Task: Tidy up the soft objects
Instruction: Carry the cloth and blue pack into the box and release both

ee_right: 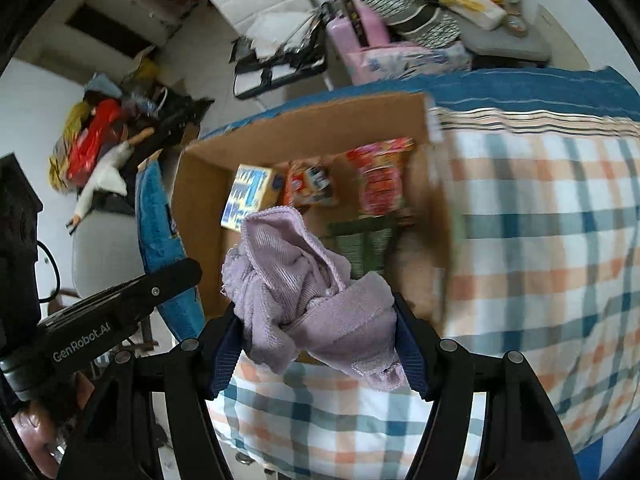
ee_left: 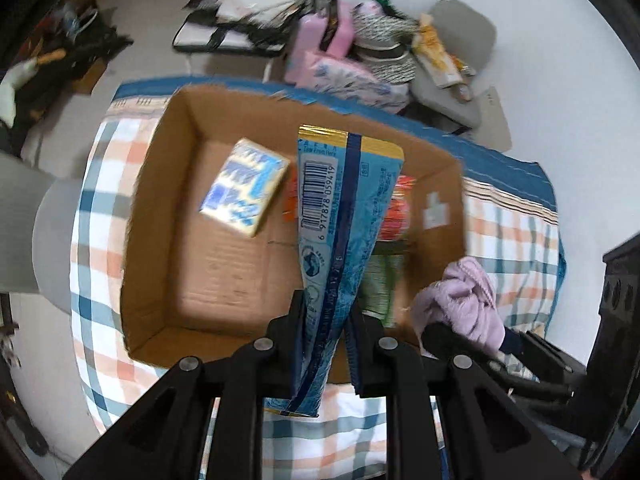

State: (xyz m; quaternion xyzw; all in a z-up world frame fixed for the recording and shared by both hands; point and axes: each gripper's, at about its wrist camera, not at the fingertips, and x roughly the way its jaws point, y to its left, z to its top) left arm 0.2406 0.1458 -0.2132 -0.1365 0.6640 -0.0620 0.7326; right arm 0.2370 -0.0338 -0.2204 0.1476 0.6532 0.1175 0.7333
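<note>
Left tongs (ee_left: 324, 332) pinching blue packet (ee_left: 340, 220), right tongs (ee_right: 316, 336) clamping lilac cloth (ee_right: 304, 292)

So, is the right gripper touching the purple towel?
Touching. In the right wrist view, the right gripper has both fingers pressed against the bunched purple towel.

Both tongs (ee_left: 325, 332) (ee_right: 316, 344) clamped, loaded
</note>
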